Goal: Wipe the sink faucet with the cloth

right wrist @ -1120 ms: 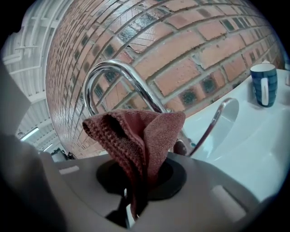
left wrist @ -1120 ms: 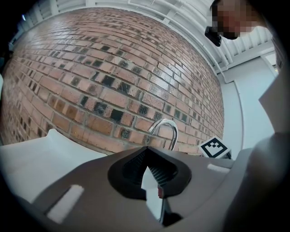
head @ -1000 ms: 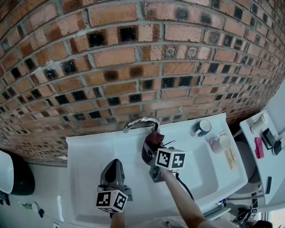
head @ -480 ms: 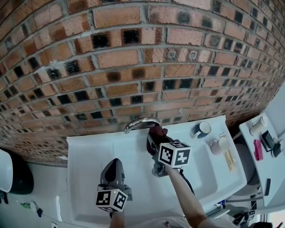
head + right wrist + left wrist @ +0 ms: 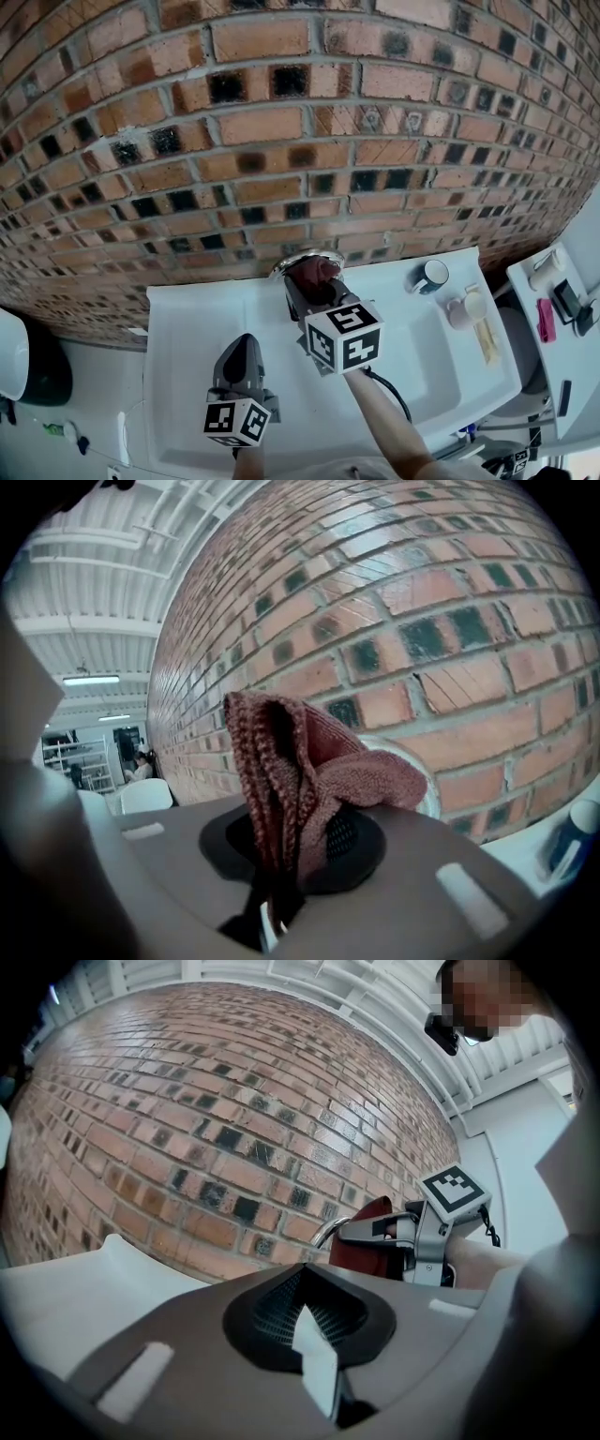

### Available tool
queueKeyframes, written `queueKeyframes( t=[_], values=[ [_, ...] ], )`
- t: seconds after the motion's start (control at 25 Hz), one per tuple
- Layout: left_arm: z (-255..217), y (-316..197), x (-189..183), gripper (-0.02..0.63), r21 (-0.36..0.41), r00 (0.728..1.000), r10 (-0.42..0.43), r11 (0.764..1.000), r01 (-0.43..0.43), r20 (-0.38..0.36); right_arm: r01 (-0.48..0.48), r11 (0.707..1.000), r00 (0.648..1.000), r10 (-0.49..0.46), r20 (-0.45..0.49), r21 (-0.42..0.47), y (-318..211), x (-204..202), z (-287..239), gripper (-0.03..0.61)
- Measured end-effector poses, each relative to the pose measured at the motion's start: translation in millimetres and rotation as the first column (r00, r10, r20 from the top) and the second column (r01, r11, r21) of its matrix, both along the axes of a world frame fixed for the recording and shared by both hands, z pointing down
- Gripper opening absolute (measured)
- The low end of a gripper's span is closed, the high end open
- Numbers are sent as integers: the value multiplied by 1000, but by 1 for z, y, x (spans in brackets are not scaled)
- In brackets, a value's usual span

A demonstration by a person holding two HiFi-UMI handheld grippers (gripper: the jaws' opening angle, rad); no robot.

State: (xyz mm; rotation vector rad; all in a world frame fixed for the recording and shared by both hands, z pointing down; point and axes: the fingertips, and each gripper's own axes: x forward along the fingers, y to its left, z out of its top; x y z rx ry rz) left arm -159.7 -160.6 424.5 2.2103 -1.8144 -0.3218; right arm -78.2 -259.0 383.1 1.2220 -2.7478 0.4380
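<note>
Centre of the head view: right gripper [image 5: 307,284] raised at the faucet [image 5: 285,266], jaws pinching a dark red cloth [image 5: 316,270]. Cloth bunched above the jaw tips, laid over the middle of the chrome spout, only the spout's two ends showing on either side. Contact between cloth and spout likely but not resolvable. Faucet at the back edge of the white sink [image 5: 187,328], directly below the brick wall [image 5: 281,122].

Right gripper view: cloth folded in ribbed layers, rising from between the closed jaws in mid-frame, one fold drooping to the right; pale curve of the faucet just behind it, brick beyond.

Lower left of centre in the head view: left gripper [image 5: 242,345] over the sink basin, pointing toward the wall, apart from faucet and cloth. Left gripper view: jaws pressed together, nothing between them; right gripper with cloth at the spout in the right middle of the frame.

Right part of the sink's rim in the head view: dark mug [image 5: 431,275], and a pale cup [image 5: 463,307] just beyond it toward the right edge.
</note>
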Motion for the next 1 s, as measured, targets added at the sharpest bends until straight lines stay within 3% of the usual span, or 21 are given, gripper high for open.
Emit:
queueKeyframes(
  t=[0.32, 0.64, 1.0],
  values=[
    [2, 4, -5, 6, 13, 1000, -8, 1000, 8, -11, 165, 986, 980, -161, -121, 28, 23, -62, 22, 48],
    [0, 4, -17, 6, -2, 999, -38, 999, 38, -13, 145, 989, 983, -147, -113, -21, 15, -58, 37, 48],
    [1, 1, -6, 6, 11, 1000, -7, 1000, 7, -17, 152, 987, 979, -158, -130, -59, 20, -55, 54, 48]
  ],
)
